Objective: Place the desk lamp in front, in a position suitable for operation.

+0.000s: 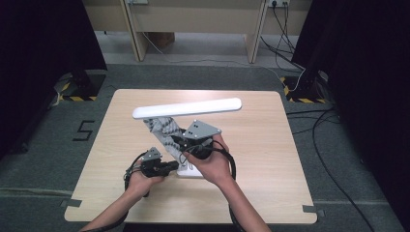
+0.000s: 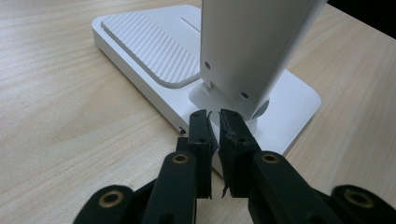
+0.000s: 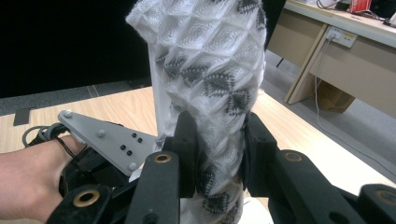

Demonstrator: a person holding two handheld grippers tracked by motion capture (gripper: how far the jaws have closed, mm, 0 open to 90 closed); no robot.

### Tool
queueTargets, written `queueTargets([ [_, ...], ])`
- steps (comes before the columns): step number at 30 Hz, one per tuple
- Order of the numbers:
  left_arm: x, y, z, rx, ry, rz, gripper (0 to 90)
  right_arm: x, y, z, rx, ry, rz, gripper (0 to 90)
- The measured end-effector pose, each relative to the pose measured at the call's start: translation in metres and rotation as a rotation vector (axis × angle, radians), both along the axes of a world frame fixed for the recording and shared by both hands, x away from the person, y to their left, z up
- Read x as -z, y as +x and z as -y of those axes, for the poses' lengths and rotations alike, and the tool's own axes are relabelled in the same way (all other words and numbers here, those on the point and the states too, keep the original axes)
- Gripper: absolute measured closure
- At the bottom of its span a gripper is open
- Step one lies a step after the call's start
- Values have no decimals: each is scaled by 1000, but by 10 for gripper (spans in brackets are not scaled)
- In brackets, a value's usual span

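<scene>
A white desk lamp stands on the table, its long head (image 1: 188, 108) level above its flat base (image 1: 189, 170). A white knitted sleeve with dark diamonds (image 1: 162, 129) covers the slanted lamp arm. My right gripper (image 1: 181, 142) is shut on this sleeve (image 3: 210, 70); its jaws press the fabric from both sides (image 3: 217, 126). My left gripper (image 1: 171, 166) is low at the base's left edge. Its jaws are shut with nothing between them (image 2: 214, 116), tips at the foot of the lamp arm (image 2: 247, 46) over the ribbed base (image 2: 140, 60).
The wooden table (image 1: 270, 145) has bare room on all sides of the lamp. A wooden desk (image 1: 193, 19) stands behind it. Cables (image 1: 329, 145) run over the floor at the right. Black curtains flank both sides.
</scene>
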State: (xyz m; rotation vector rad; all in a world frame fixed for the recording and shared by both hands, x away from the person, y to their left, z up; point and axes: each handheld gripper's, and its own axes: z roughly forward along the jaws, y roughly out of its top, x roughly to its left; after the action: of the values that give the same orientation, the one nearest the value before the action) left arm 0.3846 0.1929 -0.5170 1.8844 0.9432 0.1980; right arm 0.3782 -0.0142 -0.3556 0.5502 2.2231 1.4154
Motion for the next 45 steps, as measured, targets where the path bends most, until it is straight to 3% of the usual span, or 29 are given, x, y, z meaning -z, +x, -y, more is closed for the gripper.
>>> queueTargets([
  [14,0,-1,0,10,11,16,835,18,8,0,-1,-24,-24,716],
  [21,-1,-1,1,12,22,12,836,31,10,3,0,-61,-47,715],
  [30,-1,-2,1,12,31,13,836,48,10,11,26,-106,-107,715],
  [45,-2,-2,2,13,36,14,836,82,12,20,23,-172,-180,718],
])
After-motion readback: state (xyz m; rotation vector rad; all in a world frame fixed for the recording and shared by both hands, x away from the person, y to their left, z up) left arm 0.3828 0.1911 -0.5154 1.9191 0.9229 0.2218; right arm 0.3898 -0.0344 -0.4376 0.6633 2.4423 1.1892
